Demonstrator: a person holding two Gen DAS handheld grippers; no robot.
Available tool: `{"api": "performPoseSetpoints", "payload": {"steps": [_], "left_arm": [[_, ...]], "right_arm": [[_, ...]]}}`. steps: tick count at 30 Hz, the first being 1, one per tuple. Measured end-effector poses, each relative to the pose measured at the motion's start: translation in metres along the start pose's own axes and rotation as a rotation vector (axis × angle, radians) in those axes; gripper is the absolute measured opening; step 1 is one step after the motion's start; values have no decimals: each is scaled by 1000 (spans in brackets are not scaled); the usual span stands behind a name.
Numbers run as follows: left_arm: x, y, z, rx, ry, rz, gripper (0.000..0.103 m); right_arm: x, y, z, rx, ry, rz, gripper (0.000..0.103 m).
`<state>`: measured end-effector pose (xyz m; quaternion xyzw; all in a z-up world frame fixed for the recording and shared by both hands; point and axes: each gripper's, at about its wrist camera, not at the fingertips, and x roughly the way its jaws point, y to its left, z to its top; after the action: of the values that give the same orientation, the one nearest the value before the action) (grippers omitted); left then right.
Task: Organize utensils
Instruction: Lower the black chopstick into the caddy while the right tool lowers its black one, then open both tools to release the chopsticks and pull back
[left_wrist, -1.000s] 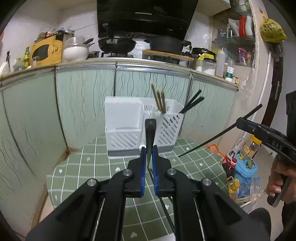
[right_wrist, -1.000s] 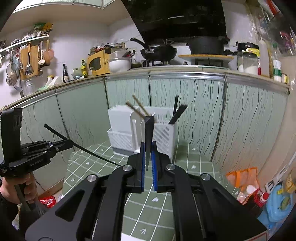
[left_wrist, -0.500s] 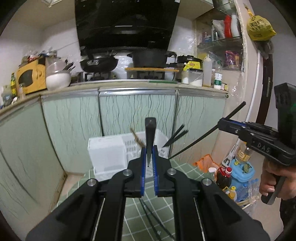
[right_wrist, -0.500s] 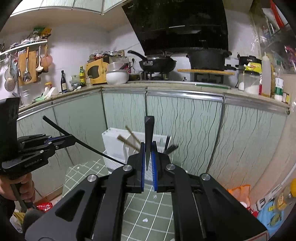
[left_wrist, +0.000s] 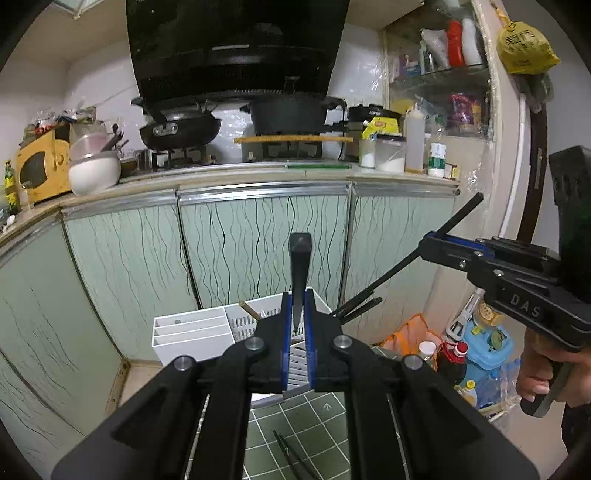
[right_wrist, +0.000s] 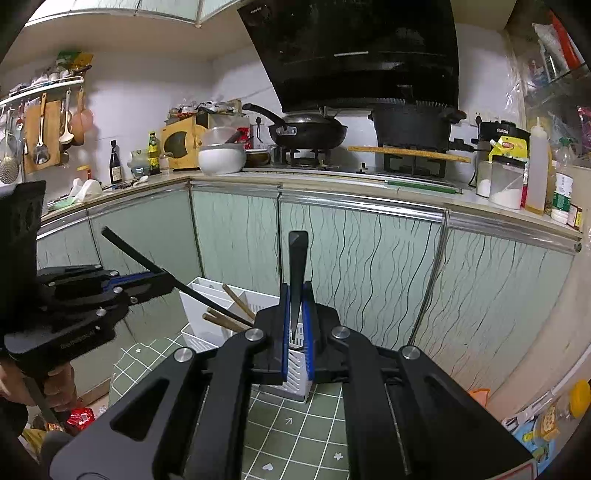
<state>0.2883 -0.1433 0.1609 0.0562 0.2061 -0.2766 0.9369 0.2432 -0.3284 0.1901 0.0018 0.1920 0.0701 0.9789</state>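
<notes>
My left gripper (left_wrist: 296, 321) is shut on a black chopstick (left_wrist: 300, 266) that stands up between the fingers. My right gripper (right_wrist: 296, 321) is shut on another black chopstick (right_wrist: 297, 269); it also shows in the left wrist view (left_wrist: 437, 240). Both are held above and in front of the white utensil holder (left_wrist: 192, 332), seen too in the right wrist view (right_wrist: 199, 299). The holder has wooden chopsticks (right_wrist: 229, 314) and black chopsticks (left_wrist: 356, 306) in its slotted bin. A black pair (left_wrist: 291, 458) lies on the green table.
The green checked tabletop (right_wrist: 295, 424) stands before pale green cabinet doors (left_wrist: 258, 243). The counter above has pans (left_wrist: 177, 129), a white bowl (left_wrist: 94, 171) and jars. Bottles and bags (left_wrist: 476, 354) crowd the floor at right.
Both grippers have risen and tilted up, each keeping its chopstick. The holder has dropped lower in both views and the counter and stove now fill the upper half.
</notes>
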Motion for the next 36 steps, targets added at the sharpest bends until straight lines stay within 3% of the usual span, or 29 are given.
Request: {"api": "performPoseSetpoints", "payload": {"steps": [11,14,16,17,18,19,21,22,36], "left_arm": [[45,10,-8,-7,42,-22,6],[67,11,-9,14,98,-33,9],[74,16,-12,6,103,10,28],[73,18,-13,1,91,20,64],[70,19,-13,3,71,34,94],[63,20,-15,15,26,50,94],[56,21,-16,28,5,44,94],[54,22,-18,28,7,58,94],[6,15,-49,24,-2,102,98]], "right_arm": [[44,-10,-4,38,43,30,6],[64,-11,-7,25,77,23,7],[75,-13,-10,19,89,-14,38],[79,-15,-12,18,94,-31,67],[78,-16,-13,15,86,-45,77],[75,-17,-15,14,64,-63,78],[71,-21,-17,14,63,-66,94],[70,-22,-18,13,63,-70,96],[28,-2,-55,-28,90,-86,95]]}}
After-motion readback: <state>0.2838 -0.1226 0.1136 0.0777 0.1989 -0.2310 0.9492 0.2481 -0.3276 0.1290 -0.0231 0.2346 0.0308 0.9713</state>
